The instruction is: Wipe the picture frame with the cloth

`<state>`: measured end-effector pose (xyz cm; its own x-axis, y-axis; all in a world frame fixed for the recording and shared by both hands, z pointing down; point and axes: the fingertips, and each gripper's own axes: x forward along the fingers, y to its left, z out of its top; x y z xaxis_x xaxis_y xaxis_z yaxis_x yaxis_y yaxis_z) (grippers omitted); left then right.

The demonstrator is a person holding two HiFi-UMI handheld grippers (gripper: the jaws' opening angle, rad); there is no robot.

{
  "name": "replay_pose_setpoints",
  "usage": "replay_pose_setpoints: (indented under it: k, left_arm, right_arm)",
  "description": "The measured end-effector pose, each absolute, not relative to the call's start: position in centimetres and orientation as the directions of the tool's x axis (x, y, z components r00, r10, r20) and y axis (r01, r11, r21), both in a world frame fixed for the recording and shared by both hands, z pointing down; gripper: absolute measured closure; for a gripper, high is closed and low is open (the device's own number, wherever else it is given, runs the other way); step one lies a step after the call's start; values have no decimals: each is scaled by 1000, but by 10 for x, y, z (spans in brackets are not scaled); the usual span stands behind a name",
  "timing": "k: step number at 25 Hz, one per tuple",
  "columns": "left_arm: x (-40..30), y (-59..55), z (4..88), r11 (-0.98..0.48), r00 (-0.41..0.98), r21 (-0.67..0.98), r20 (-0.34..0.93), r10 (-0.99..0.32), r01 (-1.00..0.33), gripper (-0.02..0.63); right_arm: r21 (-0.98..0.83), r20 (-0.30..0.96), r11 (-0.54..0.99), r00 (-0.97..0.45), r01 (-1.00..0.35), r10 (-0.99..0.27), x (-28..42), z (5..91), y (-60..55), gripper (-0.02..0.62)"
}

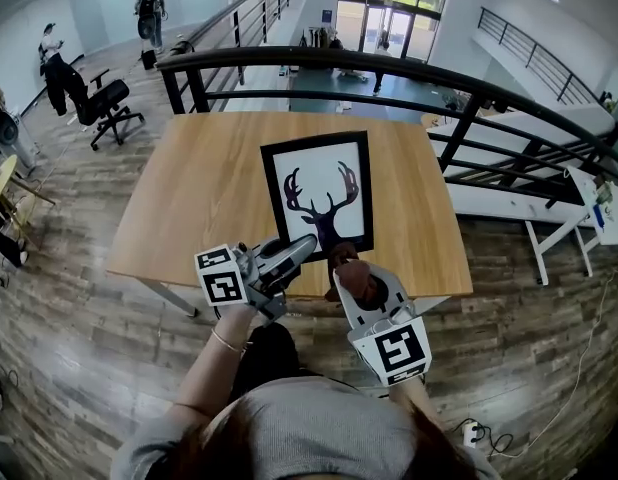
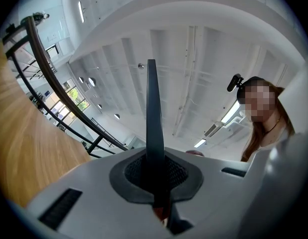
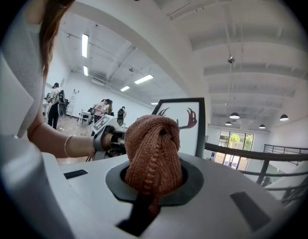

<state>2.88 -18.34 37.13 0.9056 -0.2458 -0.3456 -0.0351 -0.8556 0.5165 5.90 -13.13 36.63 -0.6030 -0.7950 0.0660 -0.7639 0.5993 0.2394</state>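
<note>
The jaws of the left gripper (image 2: 155, 176) were pressed together on the thin dark edge of the black rectangular picture frame (image 2: 153, 108), which rose straight out from between them. In the head view that gripper (image 1: 305, 245) met the frame (image 1: 319, 183) at its near left corner. The jaws of the right gripper (image 3: 153, 183) were clamped on a bunched rust-brown knitted cloth (image 3: 154, 146), whose rounded wad stuck out past them.

In the head view the cloth (image 1: 349, 273) sat at the frame's near edge, just right of the left gripper, with the right gripper (image 1: 361, 286) behind it. Whether the wad touched the frame there could not be told. From the right gripper view the frame (image 3: 188, 119) stood propped up beyond the cloth, its white deer-head print facing the person, rather than lying flat on the light wooden table (image 1: 209, 188) under it.

As a judgement, the set-up was done: cloth gripped, frame steadied and tilted for access. Nothing on the glass or border showed a wiped patch, so the wiping itself looked barely begun, with the face and all four black sides left to cover.
</note>
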Motion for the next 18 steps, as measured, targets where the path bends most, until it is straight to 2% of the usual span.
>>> replay_pose_setpoints:
  k: [4,9,18]
  left_arm:
    - [27,-182,371,-856,912,515,-331,-243,-42,589]
    - [28,-182,371,-856,915,514,-323,-240,-43,589]
    - [30,-164,377,-865,932,500,-299,-203,-29,589]
  right_arm:
    - [259,-93,550,-588,-794,-804,70,307,-133,549]
    - [323,-173,489,-558,-810,-811,89,261,-144,549]
    - [401,-305,354,-488,-845,-818,83,212,-166,549]
